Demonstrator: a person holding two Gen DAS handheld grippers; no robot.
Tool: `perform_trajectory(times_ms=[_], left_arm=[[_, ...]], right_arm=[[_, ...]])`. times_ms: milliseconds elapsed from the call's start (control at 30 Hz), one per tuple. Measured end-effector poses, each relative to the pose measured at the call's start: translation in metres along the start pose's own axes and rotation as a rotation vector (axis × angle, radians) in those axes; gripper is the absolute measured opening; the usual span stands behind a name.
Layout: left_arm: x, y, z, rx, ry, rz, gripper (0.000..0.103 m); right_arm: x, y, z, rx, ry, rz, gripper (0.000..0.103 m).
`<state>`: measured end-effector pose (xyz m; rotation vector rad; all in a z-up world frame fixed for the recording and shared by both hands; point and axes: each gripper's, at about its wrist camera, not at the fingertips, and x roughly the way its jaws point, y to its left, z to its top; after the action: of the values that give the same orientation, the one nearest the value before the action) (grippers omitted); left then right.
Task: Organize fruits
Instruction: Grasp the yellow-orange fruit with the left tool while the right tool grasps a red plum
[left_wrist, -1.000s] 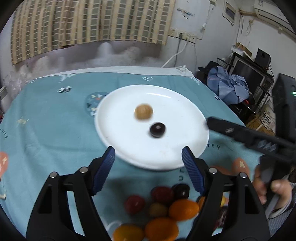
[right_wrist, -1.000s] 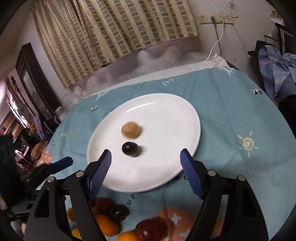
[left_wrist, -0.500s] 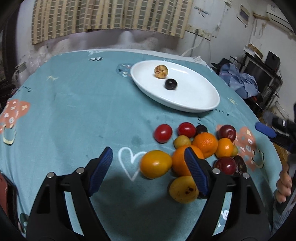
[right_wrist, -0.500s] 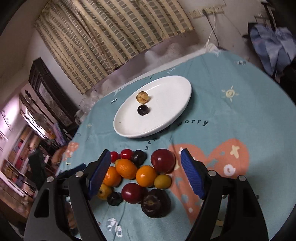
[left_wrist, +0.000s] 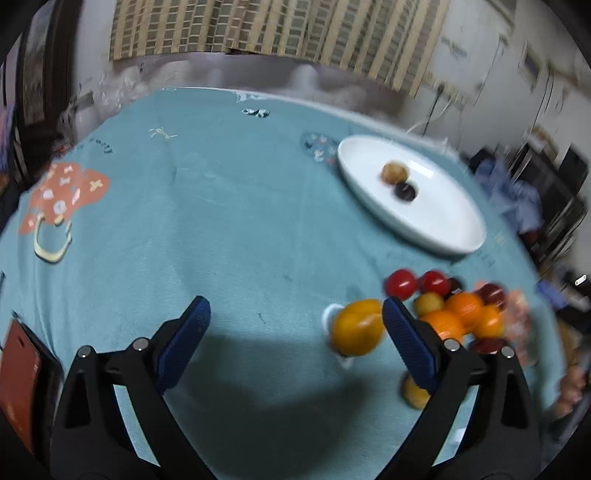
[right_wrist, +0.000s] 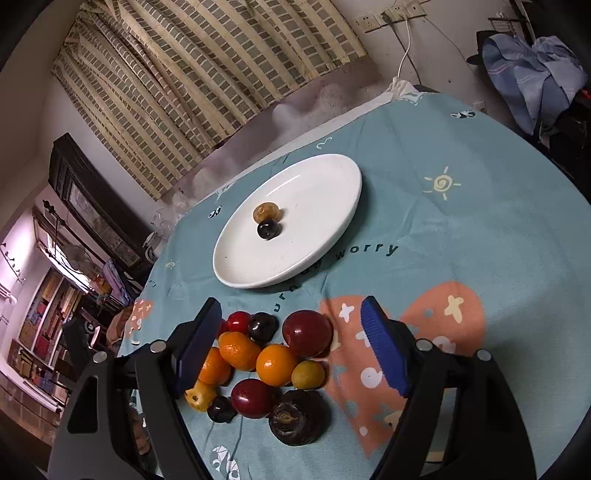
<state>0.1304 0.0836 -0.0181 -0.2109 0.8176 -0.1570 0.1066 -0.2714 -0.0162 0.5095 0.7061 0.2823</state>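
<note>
The right gripper (right_wrist: 291, 350) hangs with its jaws spread wide and gripping nothing, over the fruit pile (right_wrist: 266, 362) that lies on the counter (right_wrist: 480, 229) just on the near side of the white plate (right_wrist: 332, 236). The left gripper (left_wrist: 295, 343) is likewise wide open and holds nothing; a yellow-orange fruit (left_wrist: 356, 332) sits just inside its right finger, on the near side of the plate. On the plate rest a tan fruit (right_wrist: 266, 212) and a dark one (right_wrist: 269, 229), touching.
</note>
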Motion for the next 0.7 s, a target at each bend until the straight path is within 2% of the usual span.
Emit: perform_trajectory(times_ms=[100, 233, 367, 433, 500, 567, 700], left_arm=[[0.003, -0.007, -0.004, 0.024, 0.015, -0.042, 0.096], [0.027, -0.032, -0.012, 0.129, 0.079, 0.024, 0.096], [0.036, -0.035, -0.012, 0.159, 0.071, 0.074, 0.094], [0.036, -0.036, -0.012, 0.168, 0.060, 0.083, 0.078], [0.039, -0.040, -0.012, 0.192, 0.061, 0.095, 0.047], [0.041, -0.041, -0.014, 0.205, 0.080, 0.075, 0.039], [0.041, -0.042, -0.015, 0.211, 0.081, 0.071, 0.038]], right_arm=[[0.001, 0.000, 0.000, 0.002, 0.007, -0.003, 0.078], [0.002, 0.000, -0.001, -0.002, 0.006, -0.005, 0.078], [0.004, 0.002, -0.002, -0.021, 0.006, -0.015, 0.078], [0.006, 0.005, -0.003, -0.041, 0.012, -0.025, 0.078], [0.008, 0.007, -0.004, -0.062, 0.015, -0.043, 0.078], [0.010, 0.008, -0.006, -0.074, 0.030, -0.049, 0.078], [0.024, 0.009, -0.011, -0.082, 0.105, -0.031, 0.076]])
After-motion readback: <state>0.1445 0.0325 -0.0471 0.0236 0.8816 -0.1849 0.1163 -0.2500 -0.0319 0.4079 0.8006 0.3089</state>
